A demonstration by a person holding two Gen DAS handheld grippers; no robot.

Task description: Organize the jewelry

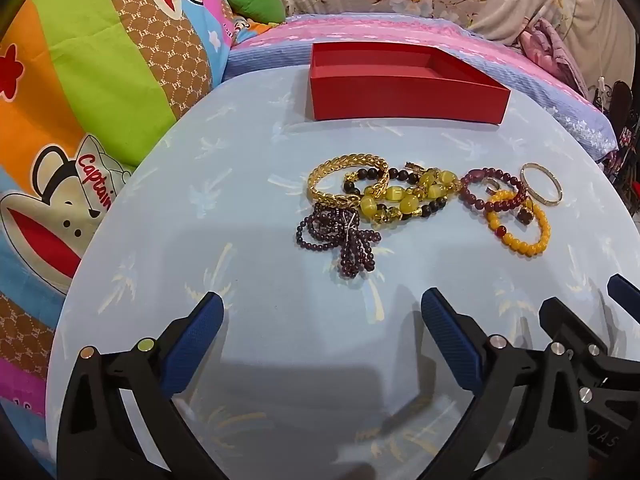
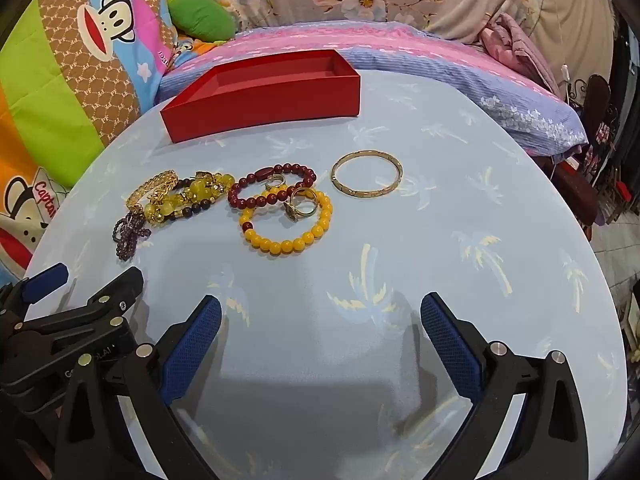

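A pile of jewelry lies on the light blue cloth: a gold chain bracelet (image 1: 348, 178), a yellow-green bead bracelet (image 1: 404, 196), a purple bead strand (image 1: 340, 236), a dark red bead bracelet (image 2: 272, 184), an orange bead bracelet (image 2: 286, 220) with a gold ring (image 2: 302, 202) on it, and a thin gold bangle (image 2: 367, 179) apart at the right. Behind them stands an empty red box (image 1: 404, 100). My left gripper (image 1: 322, 312) is open, short of the purple strand. My right gripper (image 2: 320, 314) is open too, nearer than the orange bracelet, holding nothing.
The round table (image 2: 500, 280) with a palm-print cloth stands against a bed with a pink and lilac blanket (image 2: 400, 48). A bright cartoon quilt (image 1: 80, 100) is at the left, a green cushion (image 2: 202, 16) behind. Dark furniture (image 2: 600, 120) stands off the right edge.
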